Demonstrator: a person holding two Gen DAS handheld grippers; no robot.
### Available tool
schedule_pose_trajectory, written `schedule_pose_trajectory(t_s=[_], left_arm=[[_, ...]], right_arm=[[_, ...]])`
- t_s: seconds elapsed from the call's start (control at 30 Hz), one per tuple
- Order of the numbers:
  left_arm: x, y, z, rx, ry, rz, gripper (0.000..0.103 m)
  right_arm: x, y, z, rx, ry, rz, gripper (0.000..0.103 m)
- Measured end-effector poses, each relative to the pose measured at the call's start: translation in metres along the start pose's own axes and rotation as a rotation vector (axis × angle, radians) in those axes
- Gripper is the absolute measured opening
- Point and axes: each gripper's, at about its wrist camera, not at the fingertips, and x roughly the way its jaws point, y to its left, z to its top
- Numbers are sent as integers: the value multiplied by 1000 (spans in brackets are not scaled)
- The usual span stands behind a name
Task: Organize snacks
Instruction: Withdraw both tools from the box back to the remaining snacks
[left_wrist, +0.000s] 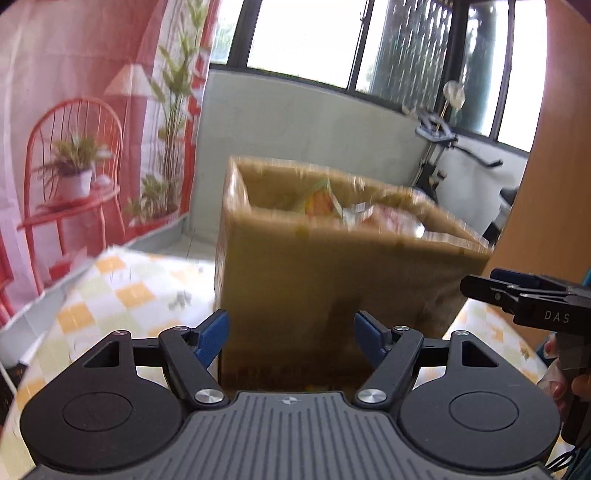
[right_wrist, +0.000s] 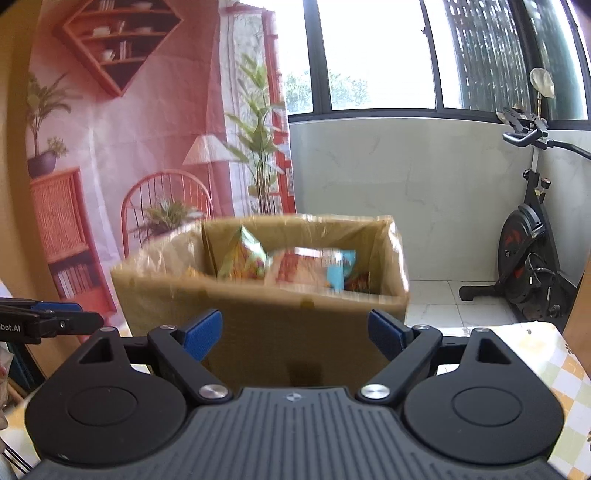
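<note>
Right wrist view: cardboard box (right_wrist: 266, 306) on checkered worktop (right_wrist: 554, 365), snack bags (right_wrist: 295, 266) already inside (count unclear, blurred). Right hand-held gripper (right_wrist: 295, 336) and left hand-held gripper (left_wrist: 291, 338) both spread, empty. No loose snacks visible; sorting seems mostly done.

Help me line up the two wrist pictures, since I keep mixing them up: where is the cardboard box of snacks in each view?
Left wrist: the cardboard box fills the centre, blurred, directly ahead of the open left gripper.
Right wrist: the cardboard box sits at centre, ahead of the open right gripper, snack packets showing inside.
Shared landmark: the exercise bike, to the right of the box in both views.
</note>
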Motion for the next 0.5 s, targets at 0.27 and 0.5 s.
schedule_pose_trajectory(t_s=[0.27,0.5], left_arm=[[27,0,-34,-9,87,23,76],[39,13,-54,-39,158,37,75]], right_arm=[[12,-7,-43,-8,79,-13,86],[34,-21,-90,-4,200,-35,82]])
